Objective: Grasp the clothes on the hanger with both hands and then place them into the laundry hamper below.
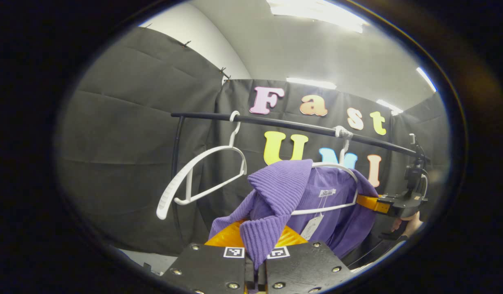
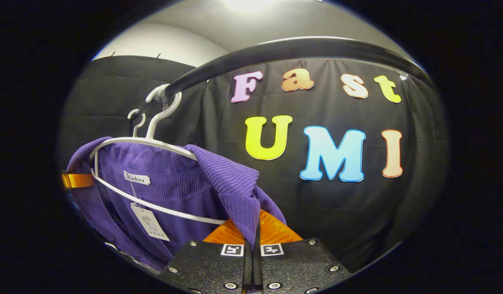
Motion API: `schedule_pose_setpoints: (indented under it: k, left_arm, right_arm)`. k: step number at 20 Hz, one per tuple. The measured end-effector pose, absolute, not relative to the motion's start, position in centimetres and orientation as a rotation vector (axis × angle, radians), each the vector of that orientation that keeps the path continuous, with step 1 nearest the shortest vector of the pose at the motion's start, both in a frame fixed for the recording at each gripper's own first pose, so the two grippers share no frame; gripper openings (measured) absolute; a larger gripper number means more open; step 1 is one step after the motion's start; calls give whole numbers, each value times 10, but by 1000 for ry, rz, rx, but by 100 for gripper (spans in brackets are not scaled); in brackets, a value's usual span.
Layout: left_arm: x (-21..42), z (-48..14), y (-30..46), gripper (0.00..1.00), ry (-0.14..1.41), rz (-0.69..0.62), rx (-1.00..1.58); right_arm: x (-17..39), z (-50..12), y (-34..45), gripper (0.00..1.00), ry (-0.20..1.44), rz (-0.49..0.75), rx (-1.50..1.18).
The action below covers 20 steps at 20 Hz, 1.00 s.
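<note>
A purple knit sweater (image 1: 329, 204) hangs on a white hanger (image 1: 341, 167) from the black rail (image 1: 292, 125). In the left gripper view my left gripper (image 1: 257, 241) is shut on a fold of the sweater's near shoulder, which drapes over its fingers. Farther off, my right gripper (image 1: 371, 203), held by a hand (image 1: 410, 224), meets the sweater's far shoulder. In the right gripper view my right gripper (image 2: 253, 230) is shut on a purple fold of the sweater (image 2: 165, 183) just below the hanger (image 2: 145, 141). The left gripper's finger (image 2: 76, 180) shows at the sweater's far edge.
An empty white hanger (image 1: 202, 179) hangs tilted on the rail to the left of the sweater. The rail (image 2: 275, 49) arches close overhead in the right gripper view. A paper tag (image 2: 149, 222) dangles from the sweater's collar. Black cloth walls close the booth behind.
</note>
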<state>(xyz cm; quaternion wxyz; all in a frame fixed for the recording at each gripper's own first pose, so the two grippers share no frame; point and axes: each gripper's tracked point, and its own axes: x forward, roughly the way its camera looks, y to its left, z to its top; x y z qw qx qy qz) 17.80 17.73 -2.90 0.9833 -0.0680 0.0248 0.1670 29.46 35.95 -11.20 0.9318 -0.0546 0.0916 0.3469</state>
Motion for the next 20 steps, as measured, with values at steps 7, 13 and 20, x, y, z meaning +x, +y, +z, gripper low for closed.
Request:
schedule_pose_setpoints:
  k: [7,13,20]
  left_arm:
    - [170,-8,185,0,29,341,-111]
    - [150,-5,164,0,167,141,-125]
    - [137,15,154,0,262,31,-154]
  right_arm:
    - [293,-100,349,0,134,658,-179]
    - [286,-103,352,0,148,659,-174]
    - [281,-105,355,0,173,674,-165]
